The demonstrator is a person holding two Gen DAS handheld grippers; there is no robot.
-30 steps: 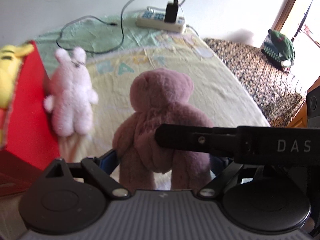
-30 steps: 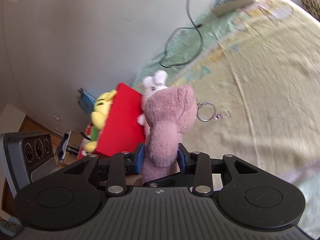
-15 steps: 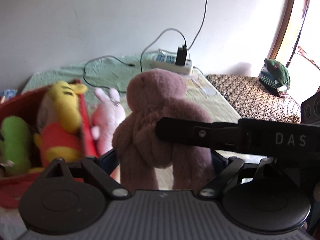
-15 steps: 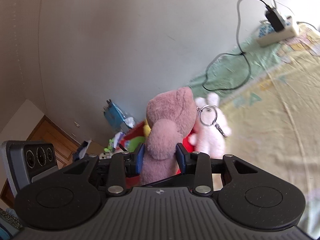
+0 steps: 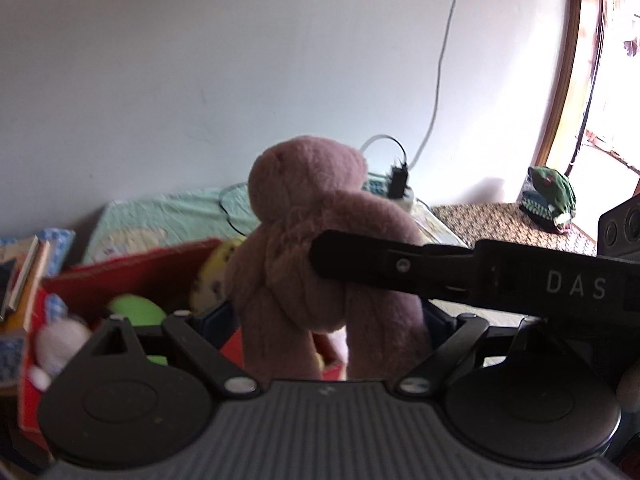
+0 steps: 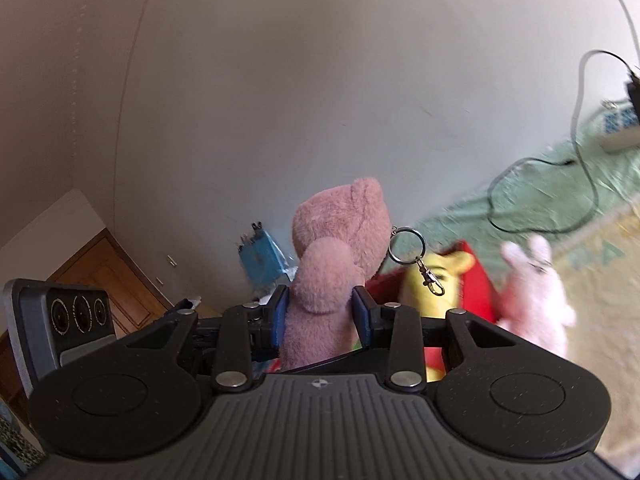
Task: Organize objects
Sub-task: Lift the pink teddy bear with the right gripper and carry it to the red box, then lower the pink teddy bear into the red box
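Right tongs (image 6: 320, 312) clenched on bear (image 6: 332, 264) at its waist, held up over red box (image 5: 132, 276) w/ left tongs (image 5: 328, 320) spread round its legs; soft, light, squashy, so grip mid-body.

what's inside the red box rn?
Inside the red box: a yellow plush, a green plush and a pale plush at its left end. The box floor and anything beneath them are hidden by the held mauve bear and the left gripper.
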